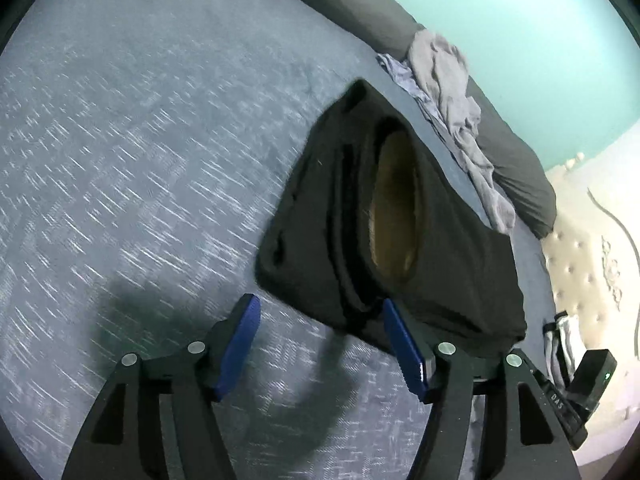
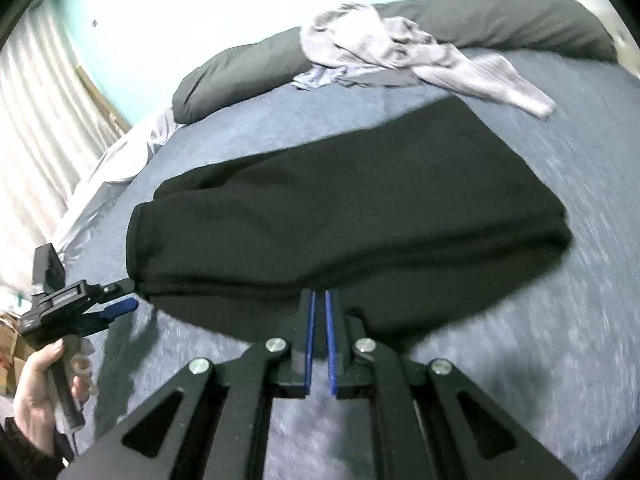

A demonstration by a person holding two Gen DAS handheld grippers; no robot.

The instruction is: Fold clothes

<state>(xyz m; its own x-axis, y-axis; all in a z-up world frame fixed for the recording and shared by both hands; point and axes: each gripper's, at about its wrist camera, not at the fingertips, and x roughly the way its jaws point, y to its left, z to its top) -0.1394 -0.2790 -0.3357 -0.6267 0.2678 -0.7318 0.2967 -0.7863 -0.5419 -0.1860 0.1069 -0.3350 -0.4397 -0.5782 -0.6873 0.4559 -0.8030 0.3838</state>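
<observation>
Two claws at one folded black garment

Two black claws with blue pads working over a bed with a blue-grey mottled cover (image 1: 140, 160). Folded black fleece garment (image 2: 340, 216) lying flat on that cover, brown lining showing through an opening at its left-wrist-view end (image 1: 394, 208).

Left claw (image 1: 320, 344) spread wide, nothing between the pads; right-hand blue pad (image 1: 404, 344) just at the garment's near edge, left-hand pad over bare cover. Seen from the right wrist view at far left (image 2: 116, 300), gripped by a bare hand (image 2: 36, 384), tips beside the garment's end.

Right claw (image 2: 320, 304) pressed nearly together, tips at the garment's near edge; cannot tell whether any cloth sits between the pads.

Beyond the garment, a crumpled pale grey piece of clothing (image 2: 400, 52) heaped against a long dark grey pillow (image 2: 240, 68), well apart from both claws. Turquoise wall (image 1: 520, 40) behind; pale curtain (image 2: 36, 120) at left of the right wrist view.
</observation>
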